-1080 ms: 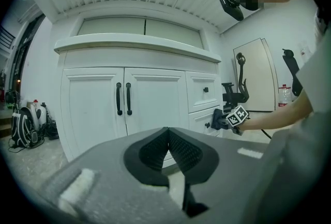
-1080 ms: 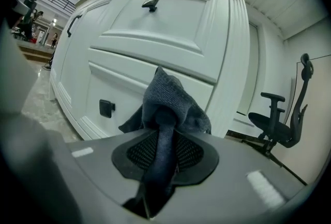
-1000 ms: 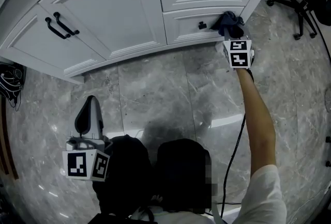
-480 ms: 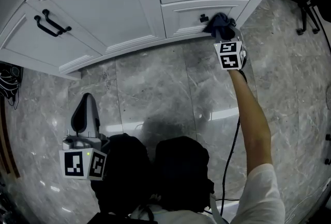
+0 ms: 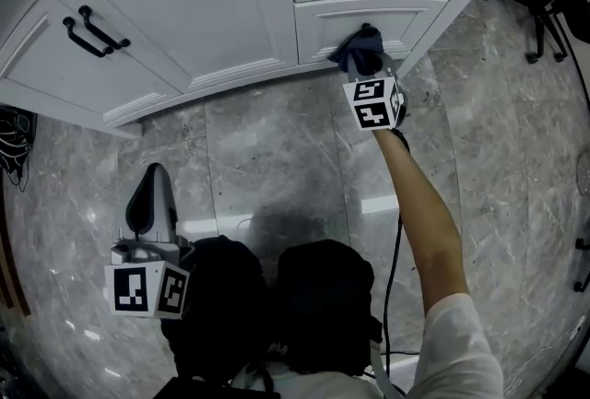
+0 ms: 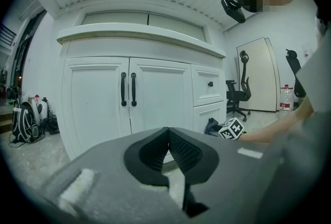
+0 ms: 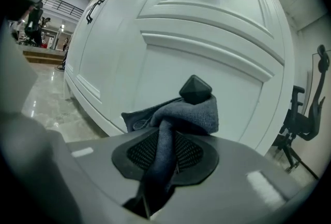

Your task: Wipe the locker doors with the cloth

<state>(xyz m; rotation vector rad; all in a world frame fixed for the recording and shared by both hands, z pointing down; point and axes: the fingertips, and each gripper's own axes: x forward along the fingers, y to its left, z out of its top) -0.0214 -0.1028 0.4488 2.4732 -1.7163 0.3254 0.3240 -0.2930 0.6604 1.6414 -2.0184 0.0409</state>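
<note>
The cabinet (image 5: 194, 10) is white with black handles (image 5: 90, 30). On it the cloth (image 5: 361, 47) is dark blue-grey. Below it the floor (image 5: 277, 148) is grey with pale veins.

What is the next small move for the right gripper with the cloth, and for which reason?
Probably slide the cloth leftward along the lower drawer, kept pressed on it, toward the double doors. The right gripper is shut on the cloth, which lies bunched against the drawer just under its knob, and the doors beside it are not touched.
</note>
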